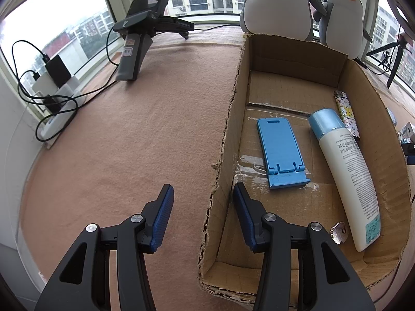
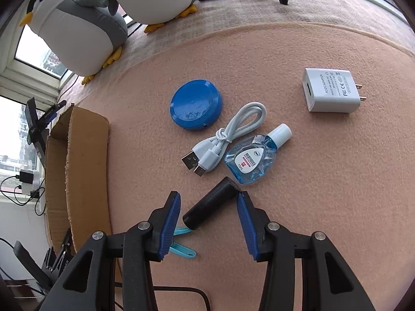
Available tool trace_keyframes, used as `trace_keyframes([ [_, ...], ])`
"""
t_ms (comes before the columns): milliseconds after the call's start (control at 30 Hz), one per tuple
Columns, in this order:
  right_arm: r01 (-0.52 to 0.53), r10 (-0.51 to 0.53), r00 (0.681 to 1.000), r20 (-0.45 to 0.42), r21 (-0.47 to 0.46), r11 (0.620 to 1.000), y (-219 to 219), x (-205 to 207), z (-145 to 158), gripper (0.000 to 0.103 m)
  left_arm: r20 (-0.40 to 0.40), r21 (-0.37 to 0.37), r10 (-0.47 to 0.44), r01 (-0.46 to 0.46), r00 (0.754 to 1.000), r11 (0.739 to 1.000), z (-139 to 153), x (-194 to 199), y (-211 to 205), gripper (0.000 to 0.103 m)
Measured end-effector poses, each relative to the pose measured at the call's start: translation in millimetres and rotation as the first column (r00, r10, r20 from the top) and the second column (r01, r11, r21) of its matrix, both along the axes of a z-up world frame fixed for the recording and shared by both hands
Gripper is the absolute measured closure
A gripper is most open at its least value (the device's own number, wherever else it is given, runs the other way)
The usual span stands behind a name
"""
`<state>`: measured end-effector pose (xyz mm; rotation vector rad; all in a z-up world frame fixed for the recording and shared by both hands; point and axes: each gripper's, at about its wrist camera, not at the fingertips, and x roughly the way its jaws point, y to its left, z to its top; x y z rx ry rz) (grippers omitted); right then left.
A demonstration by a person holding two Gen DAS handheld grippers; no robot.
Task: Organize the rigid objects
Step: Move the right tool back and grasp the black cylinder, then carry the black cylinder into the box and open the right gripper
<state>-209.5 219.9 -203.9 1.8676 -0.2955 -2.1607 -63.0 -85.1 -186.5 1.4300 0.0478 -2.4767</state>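
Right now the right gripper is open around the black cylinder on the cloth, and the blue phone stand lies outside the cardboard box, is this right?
Not quite. The blue phone stand lies inside the cardboard box, as the left wrist view shows. The rest holds: the right gripper is open around the black cylinder on the cloth.

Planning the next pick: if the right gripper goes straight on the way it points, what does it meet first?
Most likely the black cylinder, lying slantwise between the open jaws of the right gripper. Beyond it lies the eye-drop bottle. Depth is hard to judge, so the height above the cloth is uncertain.
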Motion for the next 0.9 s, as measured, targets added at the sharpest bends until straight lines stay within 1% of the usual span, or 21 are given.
trace_keyframes([
  [200,-0.082,0.085,0.996,-0.035,0.087,0.993,-13,2,2,0.062,-0.001,0.003,0.001,-0.001,1.000,1.000,0,0,1,0.057],
  [267,-0.104,0.112,0.992,-0.050,0.132,0.986,-15,5,2,0.068,-0.001,0.003,0.001,-0.001,1.000,1.000,0,0,0,0.057],
  [333,-0.131,0.145,0.987,-0.066,0.178,0.975,-16,9,2,0.079,-0.001,0.003,0.001,-0.001,1.000,1.000,0,0,1,0.057],
  [400,-0.154,0.174,0.982,-0.076,0.211,0.965,-15,11,3,0.086,-0.001,0.002,0.001,-0.001,1.000,1.000,0,0,1,0.057],
  [433,-0.160,0.181,0.981,-0.077,0.215,0.963,-14,12,3,0.088,-0.001,0.003,0.002,-0.002,1.000,1.000,0,0,1,0.057],
  [667,-0.169,0.194,0.976,-0.101,0.215,0.962,-8,21,5,0.088,-0.001,0.003,0.002,-0.002,1.000,1.000,0,0,0,0.057],
  [900,-0.158,0.184,0.974,-0.135,0.181,0.971,-11,34,14,0.088,-0.001,0.000,0.000,0.000,1.000,1.000,-1,1,1,0.057],
])
